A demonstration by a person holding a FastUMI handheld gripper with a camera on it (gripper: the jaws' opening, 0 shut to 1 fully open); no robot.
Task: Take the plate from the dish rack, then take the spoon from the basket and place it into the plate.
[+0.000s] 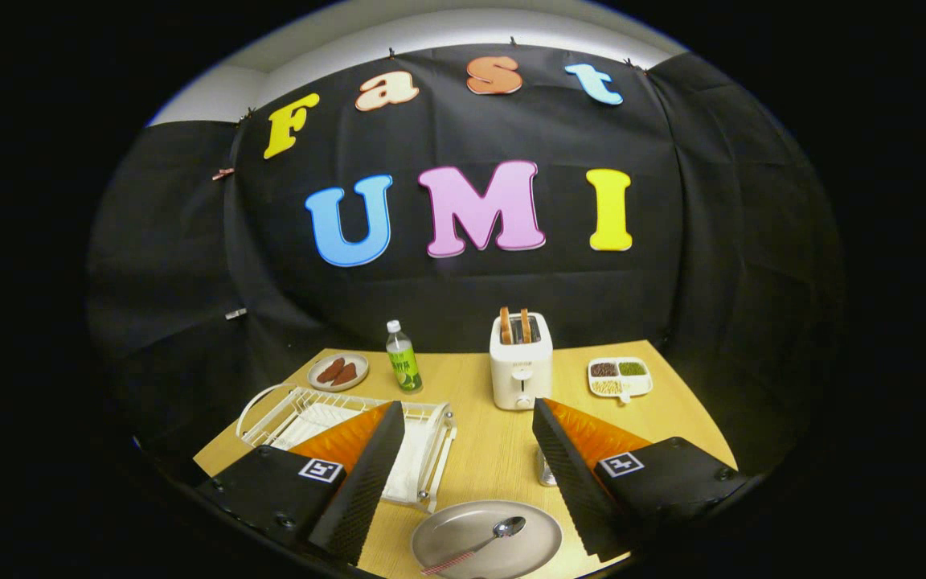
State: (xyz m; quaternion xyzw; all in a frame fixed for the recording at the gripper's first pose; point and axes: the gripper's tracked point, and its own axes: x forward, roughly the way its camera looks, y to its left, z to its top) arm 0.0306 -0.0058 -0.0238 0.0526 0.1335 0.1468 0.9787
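A grey plate (485, 539) lies on the wooden table between and below my two fingers. A metal spoon (489, 540) with a red-and-white striped handle rests in it, bowl pointing toward the right finger. My gripper (469, 414) hangs above the table, open wide, with nothing between its fingers. The white wire dish rack (314, 418) stands to the left, partly hidden behind the left finger, and holds no plate that I can see. A small metal basket (545, 470) peeks out beside the inner edge of the right finger.
Beyond the fingers stands a white toaster (521, 362) with two toast slices. A green-labelled bottle (403, 358) and a small plate of brown food (338, 371) sit behind the rack. A divided white dish (620, 376) of beans is at the far right.
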